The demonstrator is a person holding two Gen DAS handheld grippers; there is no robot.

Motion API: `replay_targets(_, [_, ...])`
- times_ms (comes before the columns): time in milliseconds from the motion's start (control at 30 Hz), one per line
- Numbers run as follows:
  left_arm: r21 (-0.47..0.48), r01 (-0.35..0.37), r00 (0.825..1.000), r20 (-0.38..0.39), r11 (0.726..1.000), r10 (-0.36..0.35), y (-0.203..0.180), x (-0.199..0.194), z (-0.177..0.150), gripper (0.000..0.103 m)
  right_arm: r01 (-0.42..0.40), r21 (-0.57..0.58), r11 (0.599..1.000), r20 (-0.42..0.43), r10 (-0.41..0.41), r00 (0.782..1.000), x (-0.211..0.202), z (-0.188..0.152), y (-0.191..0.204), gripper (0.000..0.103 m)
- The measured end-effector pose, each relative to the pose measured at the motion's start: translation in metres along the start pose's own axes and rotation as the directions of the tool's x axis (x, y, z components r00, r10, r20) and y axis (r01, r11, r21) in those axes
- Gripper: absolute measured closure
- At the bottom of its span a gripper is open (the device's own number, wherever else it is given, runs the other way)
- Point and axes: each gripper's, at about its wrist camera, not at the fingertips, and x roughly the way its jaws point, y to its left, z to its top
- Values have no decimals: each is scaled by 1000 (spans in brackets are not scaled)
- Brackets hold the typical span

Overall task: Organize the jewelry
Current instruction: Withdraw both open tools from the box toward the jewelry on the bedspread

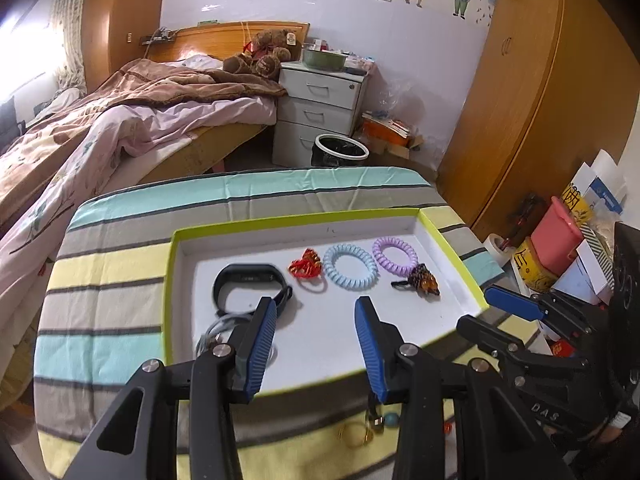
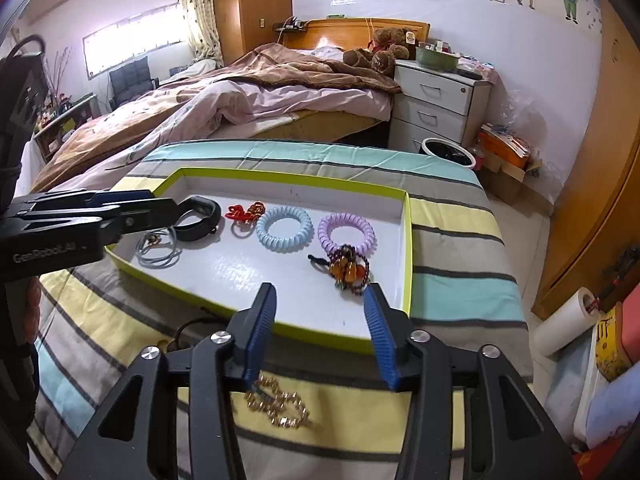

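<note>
**Jewelry laid out in tray, both grippers empty**

Jewelry sits mostly in a white tray with a lime rim, on a striped cloth.

Nearest, outside the tray: a gold chain on the cloth, just under the right gripper, off the tray's near edge. Left wrist view shows a gold ring and small beads on the cloth there too; detail blurred.

Right gripper: jaws wide apart, nothing between them, over the tray's near edge. Left gripper: jaws wide apart, nothing held, over the tray's left part.

In the tray, near to far:
- Grey cord loop, near left corner.
- Beaded amber charm, toward the right edge, touching the purple coil.
- Black band, left.
- Red knot piece, beside the band.
- Blue coil, middle.
- Purple coil, right of it, slightly apart.

Far strip of the tray bare.
</note>
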Motion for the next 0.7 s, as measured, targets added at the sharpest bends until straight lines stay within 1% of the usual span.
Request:
replay_targets(133, [12,-15,1000,26,1000,15,2,-20,-15,62,-19,29,999,8,19,1000,-11,-9,-1,55])
replay_targets(200, [-5,-13,999,30,1000,13,7,-26,-24,60,-40,42,998,6,40,999,-15,-14,-1,55])
replay_targets(267, [-23,-13,999,37,1000,14,11,-33,-31,56,-109,64,992,-5,109,994,-17,-23,-1,55])
replay_targets(333, [-36,-1,999,38,999,2,16,-38,-41,55,-168,79,983,-21,170,985,-18,-33,1,55])
replay_targets(367, [-41,2,999,32,999,0,17,-39,-45,55,-183,74,980,-26,185,982,-17,-37,3,55])
replay_targets(433, [-70,-1,1000,24,998,3,22,-41,-55,55,-199,55,978,-51,201,978,-14,-47,10,55])
replay_targets(533, [-96,14,1000,12,995,-13,30,-42,-66,55,-222,30,975,-91,224,970,-8,-56,22,55])
replay_targets(633, [-95,6,1000,-3,995,-6,36,-42,-77,55,-225,0,974,-98,224,970,-7,-61,33,55])
replay_targets(700, [-115,12,1000,-6,993,-12,42,-43,-82,55,-229,-11,973,-106,227,968,-5,-59,39,55])
